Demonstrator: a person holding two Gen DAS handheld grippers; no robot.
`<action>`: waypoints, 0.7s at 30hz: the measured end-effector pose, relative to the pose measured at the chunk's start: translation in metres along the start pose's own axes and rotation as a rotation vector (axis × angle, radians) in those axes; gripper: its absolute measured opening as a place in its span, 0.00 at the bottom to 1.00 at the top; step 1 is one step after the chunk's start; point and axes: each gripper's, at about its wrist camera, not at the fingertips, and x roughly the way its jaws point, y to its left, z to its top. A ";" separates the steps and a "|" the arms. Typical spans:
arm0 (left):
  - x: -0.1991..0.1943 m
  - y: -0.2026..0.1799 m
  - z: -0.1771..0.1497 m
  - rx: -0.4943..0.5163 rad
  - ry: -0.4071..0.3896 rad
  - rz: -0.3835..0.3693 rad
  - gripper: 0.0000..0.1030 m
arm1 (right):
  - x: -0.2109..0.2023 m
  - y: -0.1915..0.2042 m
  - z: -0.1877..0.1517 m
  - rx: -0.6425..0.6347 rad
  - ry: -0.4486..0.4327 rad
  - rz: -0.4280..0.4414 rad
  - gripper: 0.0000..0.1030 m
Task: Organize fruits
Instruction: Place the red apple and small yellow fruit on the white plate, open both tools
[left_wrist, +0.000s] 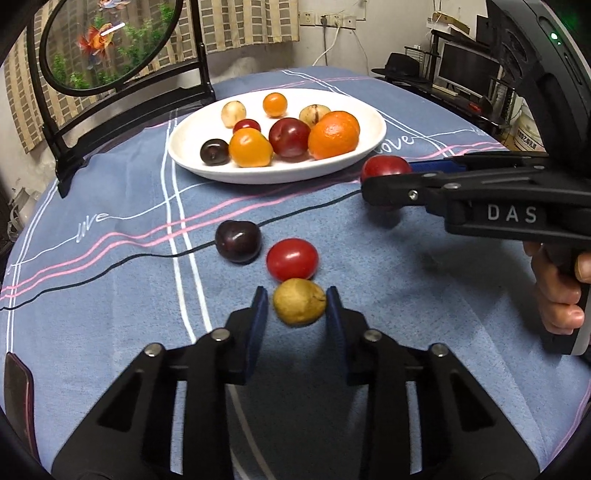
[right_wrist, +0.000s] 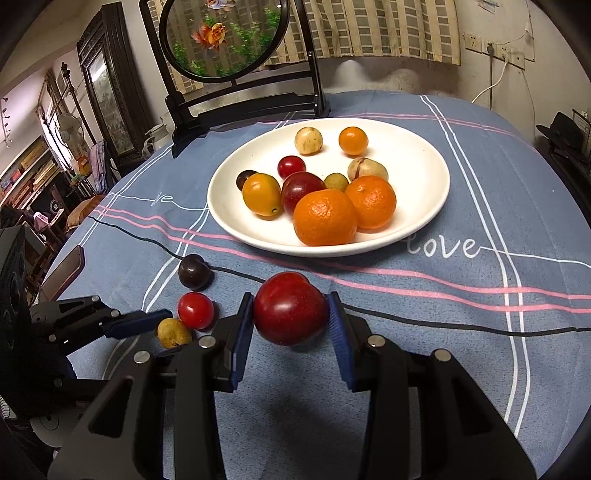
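Observation:
A white plate (left_wrist: 192, 158) (right_wrist: 424, 177) at the back of the table holds several fruits: oranges, plums, cherry tomatoes, pale round fruits. My left gripper (left_wrist: 295, 306) (right_wrist: 147, 325) stands around a small yellow-brown fruit (left_wrist: 299, 301) (right_wrist: 173, 332) on the cloth; its right pad touches it, a small gap shows on the left. A red cherry tomato (left_wrist: 291, 258) (right_wrist: 195, 309) and a dark plum (left_wrist: 238, 240) (right_wrist: 193, 271) lie just beyond. My right gripper (right_wrist: 290, 314) (left_wrist: 384, 177) is shut on a red plum (right_wrist: 290, 308) (left_wrist: 384, 166), held just above the cloth near the plate's front edge.
The table has a blue cloth (left_wrist: 110, 295) with white, pink and black stripes. A round goldfish screen on a black stand (left_wrist: 110, 44) (right_wrist: 221, 37) stands behind the plate. A dark phone (right_wrist: 62, 273) (left_wrist: 18, 387) lies at the table's left edge.

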 end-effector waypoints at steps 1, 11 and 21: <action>0.000 -0.001 0.000 0.004 -0.002 0.004 0.29 | 0.000 0.000 0.000 0.000 0.000 -0.001 0.39; -0.035 0.021 0.009 -0.091 -0.106 -0.080 0.29 | -0.021 -0.003 0.006 0.025 -0.090 0.072 0.39; -0.016 0.052 0.083 -0.178 -0.173 -0.004 0.28 | -0.009 -0.032 0.044 0.157 -0.279 -0.016 0.39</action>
